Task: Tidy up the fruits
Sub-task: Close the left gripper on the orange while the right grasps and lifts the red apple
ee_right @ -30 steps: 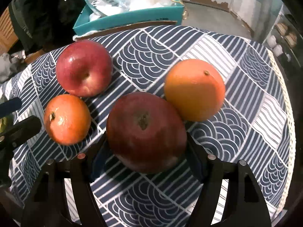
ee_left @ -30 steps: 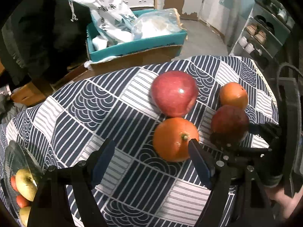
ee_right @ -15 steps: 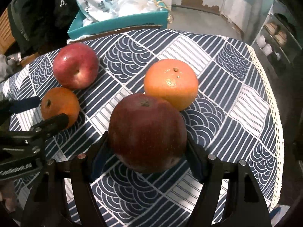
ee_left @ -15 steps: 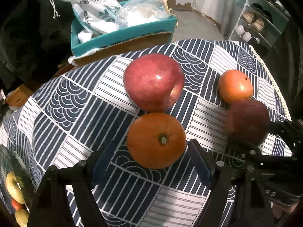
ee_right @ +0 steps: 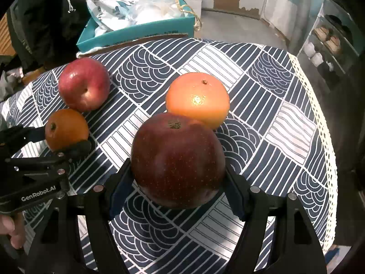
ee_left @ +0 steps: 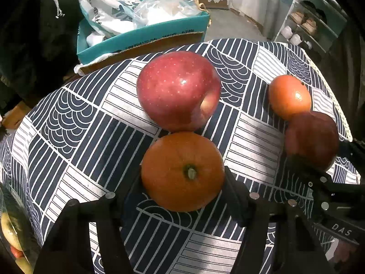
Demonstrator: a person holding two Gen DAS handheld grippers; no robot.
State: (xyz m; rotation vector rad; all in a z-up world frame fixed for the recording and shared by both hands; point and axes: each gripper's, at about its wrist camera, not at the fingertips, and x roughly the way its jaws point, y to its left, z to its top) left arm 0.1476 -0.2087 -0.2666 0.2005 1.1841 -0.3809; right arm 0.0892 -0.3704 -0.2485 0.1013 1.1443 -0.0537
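Note:
My left gripper [ee_left: 182, 178] points down over an orange [ee_left: 182, 171] lying stem-up on the patterned tablecloth [ee_left: 95, 141]. Its jaws are closing, and both pads touch the orange's sides. In the right wrist view the left gripper [ee_right: 61, 139] clasps that same orange [ee_right: 66, 129]. My right gripper [ee_right: 178, 171] is shut on a dark red apple [ee_right: 178, 159], held just above the cloth. A bright red apple [ee_left: 178, 91] rests right behind the gripped orange. A second orange [ee_right: 197, 99] lies behind the dark apple.
A teal cardboard box [ee_left: 141, 34] stuffed with bags stands beyond the table's far edge. A glass bowl [ee_left: 6, 196] holding several fruits shows at the lower left. A shelf unit [ee_left: 314, 22] is at the right. The cloth's lace edge [ee_right: 326, 159] marks the table's right rim.
The left gripper came down around the orange, and its jaws narrowed from wide apart onto the fruit. The right gripper kept its grip and carried the dark apple slightly up and back.

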